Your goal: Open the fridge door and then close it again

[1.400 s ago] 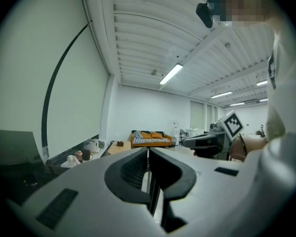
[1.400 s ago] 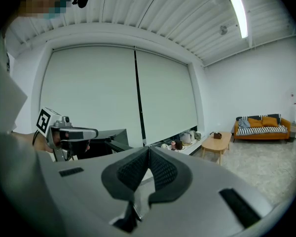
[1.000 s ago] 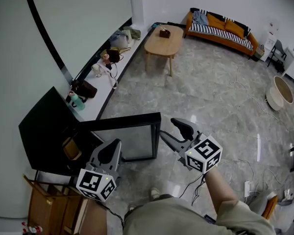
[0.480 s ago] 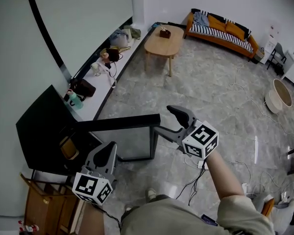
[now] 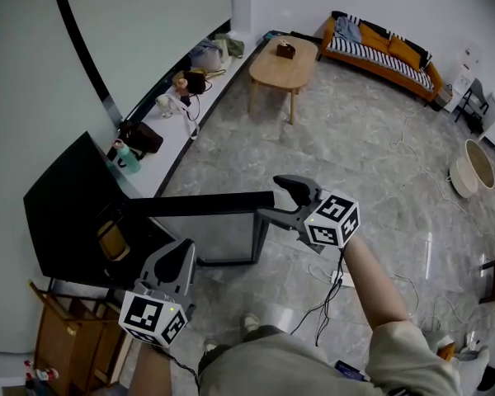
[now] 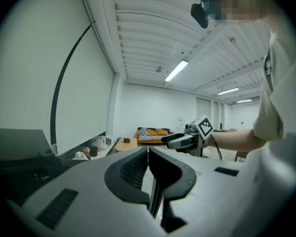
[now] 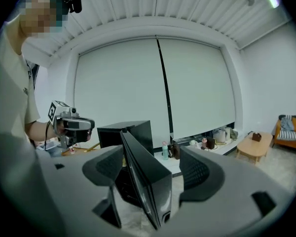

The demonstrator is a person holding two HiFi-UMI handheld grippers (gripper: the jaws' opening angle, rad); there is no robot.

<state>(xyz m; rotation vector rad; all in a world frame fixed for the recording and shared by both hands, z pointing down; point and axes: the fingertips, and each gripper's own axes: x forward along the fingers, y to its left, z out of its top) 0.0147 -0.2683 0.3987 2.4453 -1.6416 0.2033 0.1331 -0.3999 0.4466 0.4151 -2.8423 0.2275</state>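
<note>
A grey marble floor (image 5: 355, 139) fills the room, with an orange sofa (image 5: 379, 48) at the upper right of the head view and a white wall along the left. The black fridge (image 5: 62, 213) stands at the left, low in the frame, and its door (image 5: 206, 233) is swung open, jutting toward the centre. The right gripper (image 5: 274, 198) is at the door's free edge, just right of centre. Its fingers have just been opening and now stand spread wide, with the door's edge between them but not pinched. The left gripper (image 5: 180, 252) hangs at the lower left, near the door — its fingers are pressed together on nothing.
</note>
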